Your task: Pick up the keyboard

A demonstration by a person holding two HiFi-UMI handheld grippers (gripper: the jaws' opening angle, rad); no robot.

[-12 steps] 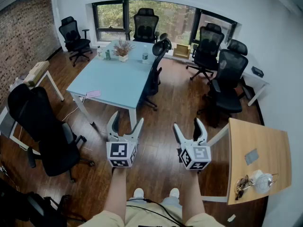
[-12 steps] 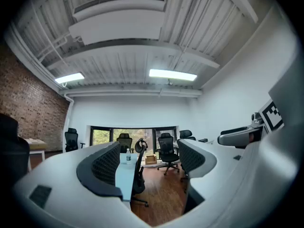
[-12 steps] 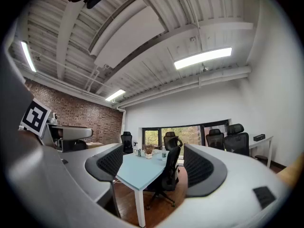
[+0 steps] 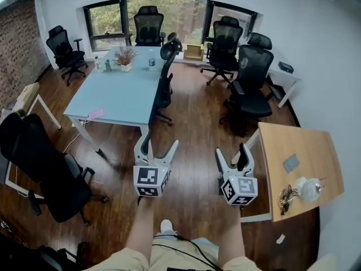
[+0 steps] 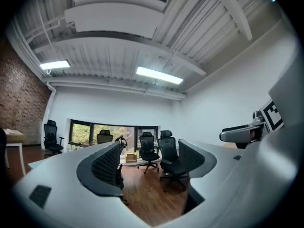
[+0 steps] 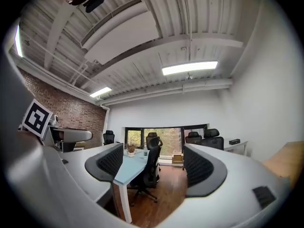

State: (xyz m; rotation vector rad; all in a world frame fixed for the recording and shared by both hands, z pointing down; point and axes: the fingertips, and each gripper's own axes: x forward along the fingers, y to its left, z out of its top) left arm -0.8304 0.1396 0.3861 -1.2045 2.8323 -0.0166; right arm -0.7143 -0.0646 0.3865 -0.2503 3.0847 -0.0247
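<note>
Your white, marker-cubed left gripper (image 4: 157,142) and right gripper (image 4: 232,150) hover, jaws spread and empty. No keyboard in sight; hunting for it, you could clip the light wooden worktop (image 4: 307,145).

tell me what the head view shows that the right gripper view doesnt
Only the head view: the person's forearms, shoes, and what looks like keys on the wooden desk.

Only the right gripper view: the ribbed ceiling with its white duct panel.

Both: the light blue table, black chairs by the window, the left gripper and the right gripper, both open and empty. Neither shows a keyboard.
</note>
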